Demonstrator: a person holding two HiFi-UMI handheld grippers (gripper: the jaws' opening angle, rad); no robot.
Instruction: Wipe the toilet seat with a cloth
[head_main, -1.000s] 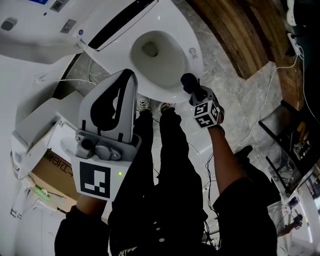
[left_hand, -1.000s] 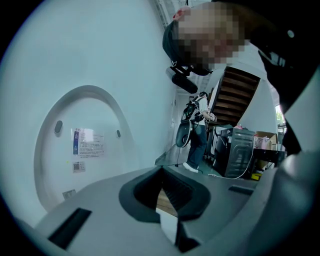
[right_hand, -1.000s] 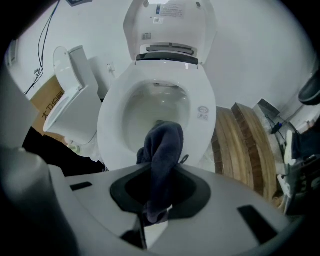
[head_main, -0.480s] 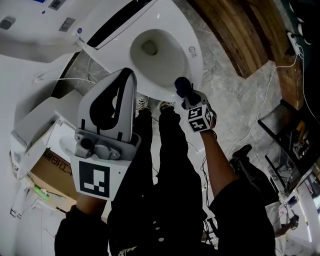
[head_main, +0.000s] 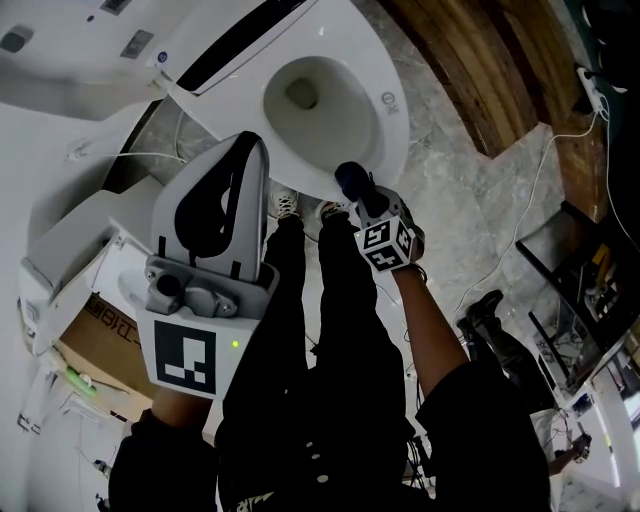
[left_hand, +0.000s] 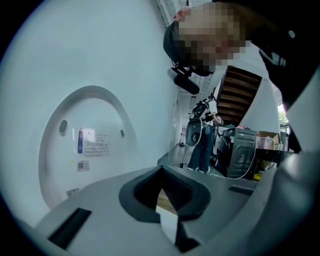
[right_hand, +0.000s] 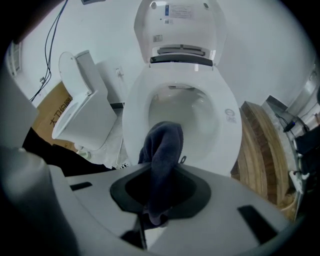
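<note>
The white oval toilet seat lies ahead, with its raised lid behind it. The dark blue cloth, between the right hand-held gripper's jaws, reaches over the seat's front rim. A second white toilet stands to the left, with a brown cardboard box beside it. A curved wooden platform lies to the right.

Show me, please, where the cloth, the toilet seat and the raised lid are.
cloth (right_hand: 162, 150): right gripper view, middle of the dark hanging fold.
toilet seat (right_hand: 134, 120): right gripper view, left side of the white ring.
raised lid (right_hand: 179, 34): right gripper view, middle of its inner face.
</note>
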